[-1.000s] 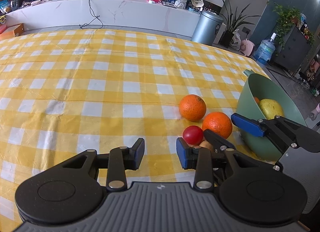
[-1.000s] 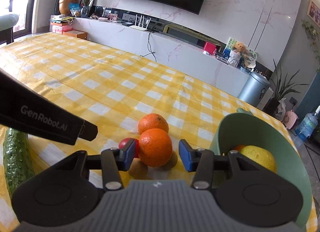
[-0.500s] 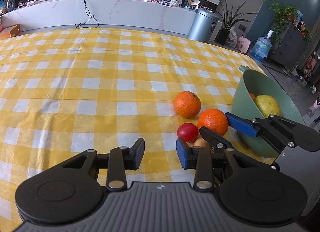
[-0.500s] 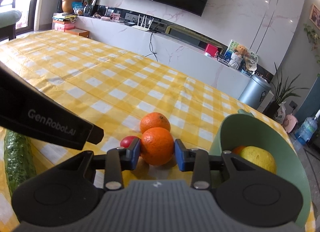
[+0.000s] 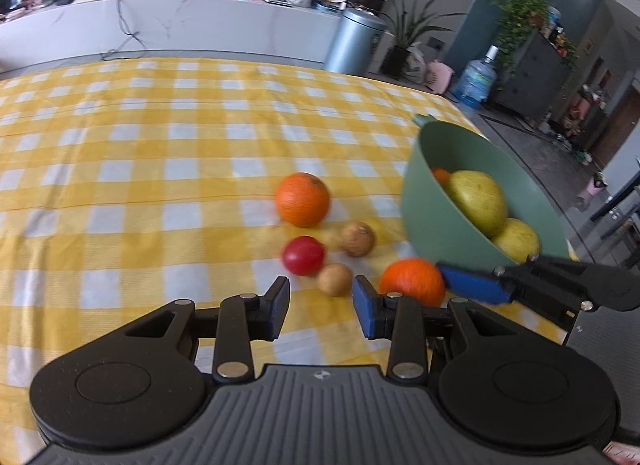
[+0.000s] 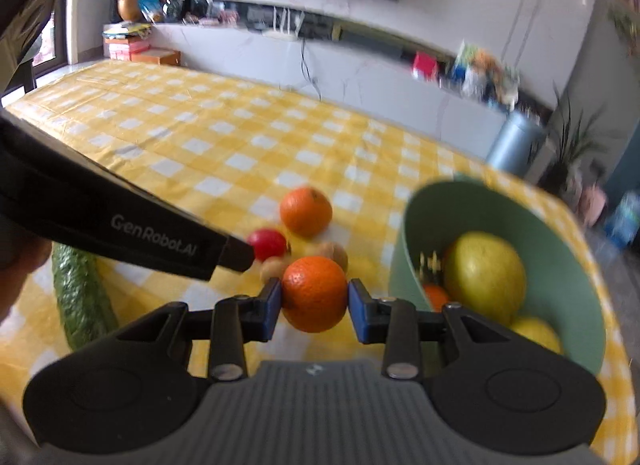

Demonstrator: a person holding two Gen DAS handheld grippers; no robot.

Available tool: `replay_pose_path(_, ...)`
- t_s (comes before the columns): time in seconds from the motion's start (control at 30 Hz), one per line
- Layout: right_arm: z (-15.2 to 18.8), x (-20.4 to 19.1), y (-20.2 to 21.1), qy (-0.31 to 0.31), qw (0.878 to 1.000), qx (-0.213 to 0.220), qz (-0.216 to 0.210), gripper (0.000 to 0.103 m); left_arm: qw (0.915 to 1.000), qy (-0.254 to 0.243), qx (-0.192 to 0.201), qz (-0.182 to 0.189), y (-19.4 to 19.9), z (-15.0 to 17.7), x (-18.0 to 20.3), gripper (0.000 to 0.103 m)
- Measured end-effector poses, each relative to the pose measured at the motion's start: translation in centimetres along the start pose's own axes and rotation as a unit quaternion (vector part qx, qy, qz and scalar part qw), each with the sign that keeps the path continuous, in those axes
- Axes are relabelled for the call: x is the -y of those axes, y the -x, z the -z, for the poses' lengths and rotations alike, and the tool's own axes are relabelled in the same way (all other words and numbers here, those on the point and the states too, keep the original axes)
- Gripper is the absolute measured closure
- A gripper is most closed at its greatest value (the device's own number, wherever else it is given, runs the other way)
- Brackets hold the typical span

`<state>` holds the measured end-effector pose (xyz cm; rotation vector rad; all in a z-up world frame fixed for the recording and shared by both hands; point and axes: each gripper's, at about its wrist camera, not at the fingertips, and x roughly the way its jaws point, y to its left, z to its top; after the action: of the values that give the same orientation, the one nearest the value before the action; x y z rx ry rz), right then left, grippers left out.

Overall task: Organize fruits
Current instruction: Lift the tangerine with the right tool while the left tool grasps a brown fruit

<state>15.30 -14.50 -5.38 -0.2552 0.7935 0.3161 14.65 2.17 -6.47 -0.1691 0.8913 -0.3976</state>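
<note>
Right now the right tool (image 6: 314,303) is holding an orange (image 6: 314,293) between its two blue pads, one pad on each side of the fruit, so the orange sits right at the tip of the tool. It hangs just beside the green bowl (image 6: 404,265), near the bowl's left wall, over the counter (image 6: 224,145) with its yellow and white checked cloth. Seen from the left wrist, this same orange (image 5: 412,281) is low beside the bowl (image 5: 428,225), with the right tool's blue pad (image 5: 472,285) against it. The left tool (image 5: 320,303) holds nothing; its pads stand a bit apart, with only the cloth showing between them. Just past its tips lie two small brown round fruits, one close (image 5: 335,279) and one farther (image 5: 358,239), and a red tomato (image 5: 303,255) just to their left. A second orange (image 5: 303,199) rests on the cloth behind them, apart from both tools. Inside the bowl are two big yellow-green fruits (image 6: 484,275), and a bit of something orange (image 6: 436,297) peeks out below. A long green cucumber (image 6: 82,301) lies on the cloth at the left, partly under the left tool's dark arm (image 6: 120,225).
</note>
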Motion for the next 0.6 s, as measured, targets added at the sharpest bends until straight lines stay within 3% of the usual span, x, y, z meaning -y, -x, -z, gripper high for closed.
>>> replay_pose_path(0.13,0.9,1.9,-0.2,-0.068,0.997,-0.044,-0.018,0.07,0.9999,-0.001,-0.01,0.004,-1.3,0.0,0.5,0.062)
replay_pose_path(0.23,1.2,2.9,-0.3,-0.102,0.993,-0.047,-0.029,0.069,0.9999,0.0,-0.014,0.006,-2.0,0.0,0.9,0.062)
replay_pose_path(0.6,1.5,4.0,-1.4,-0.149,0.985,-0.063,-0.063,0.068,0.9998,0.006,-0.012,-0.014,-3.6,0.0,1.7,0.064)
